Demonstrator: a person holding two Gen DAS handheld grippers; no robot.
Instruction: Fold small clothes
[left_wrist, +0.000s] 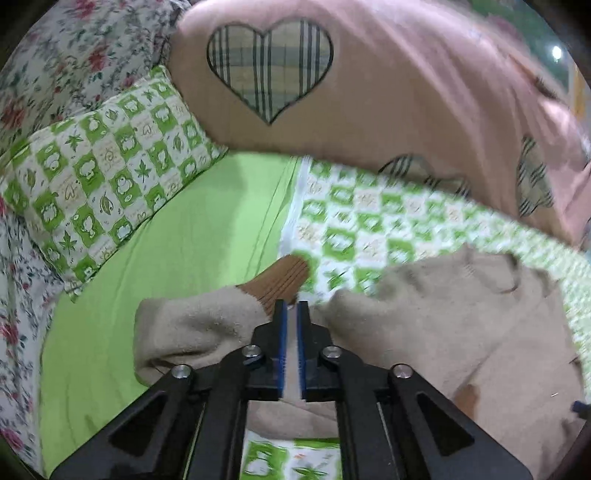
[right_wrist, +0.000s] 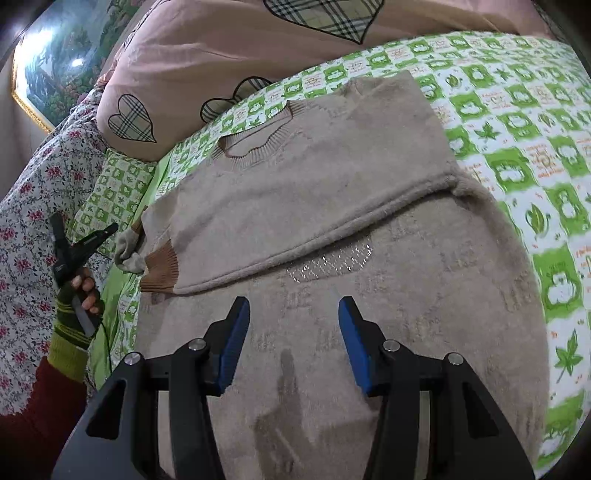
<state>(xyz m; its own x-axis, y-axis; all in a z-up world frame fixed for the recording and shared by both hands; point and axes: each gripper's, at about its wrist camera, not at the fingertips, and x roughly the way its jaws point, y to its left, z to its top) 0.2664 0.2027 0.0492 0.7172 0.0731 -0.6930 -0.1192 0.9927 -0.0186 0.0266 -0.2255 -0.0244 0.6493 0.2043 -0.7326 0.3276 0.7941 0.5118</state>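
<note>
A beige knitted sweater (right_wrist: 332, 206) lies flat on the green-and-white checked bedspread (right_wrist: 517, 129). One sleeve is folded across its body and ends in a brown cuff (right_wrist: 160, 271). My left gripper (left_wrist: 291, 306) is shut on the other sleeve (left_wrist: 195, 325) just behind its brown cuff (left_wrist: 284, 273), and beige fabric shows between the blue pads. That sleeve is held up at the sweater's left edge, over the plain green sheet. My right gripper (right_wrist: 293, 306) hovers open over the lower body of the sweater, with nothing between its fingers.
A pink pillow with plaid hearts (left_wrist: 369, 92) lies at the head of the bed. Beside it are a green checked pillow (left_wrist: 103, 177) and a floral quilt (right_wrist: 26, 221). A hand in a striped glove (right_wrist: 79, 291) shows at the left. A framed painting (right_wrist: 55, 66) hangs behind.
</note>
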